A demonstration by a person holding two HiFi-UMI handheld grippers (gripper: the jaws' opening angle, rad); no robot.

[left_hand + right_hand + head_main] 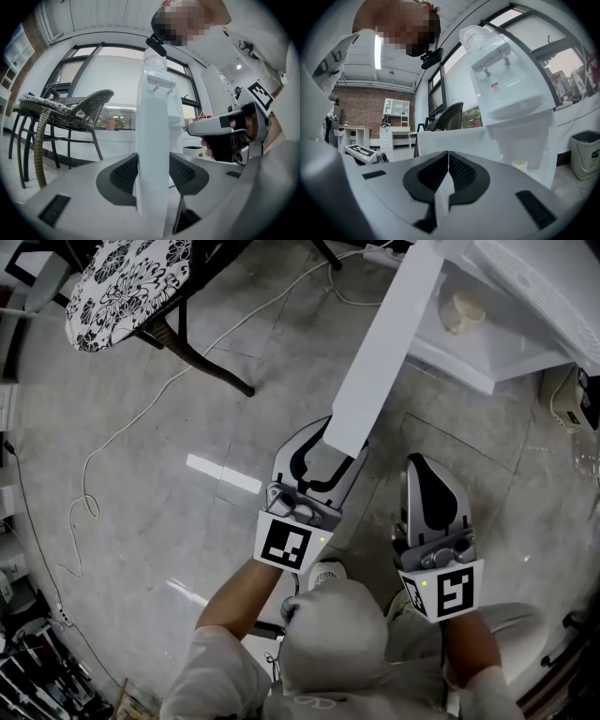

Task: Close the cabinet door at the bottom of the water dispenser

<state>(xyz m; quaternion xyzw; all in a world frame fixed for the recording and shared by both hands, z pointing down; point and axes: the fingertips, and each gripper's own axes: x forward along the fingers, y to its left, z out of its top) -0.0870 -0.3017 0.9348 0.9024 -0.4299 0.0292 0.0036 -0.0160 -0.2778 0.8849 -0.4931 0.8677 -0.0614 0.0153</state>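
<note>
- Floor (169, 456) of pale glossy tile fills most of the head view.
- Water dispenser (534, 287) stands at the top right, white, with its bottom cabinet open.
- Chair (131, 277) with a patterned seat sits well apart at the top left and has no part in the job.
- Cabinet door (384, 352) swings far out from the dispenser toward the person. The closing looks not yet begun, and the whole swing back is left to do.
- Left gripper (326, 454) points level with its jaws spread wide, and the door's free edge stands between them. The pads flank the panel closely, but no firm pinch shows. I judge it is set to carry the door shut.
- Right gripper (422, 465) hovers near, to the right of the door's edge, jaws closed together on nothing.
- Cup (466, 310) rests inside the open cabinet, seemingly back from the doorway, so it should not block the door.
</note>
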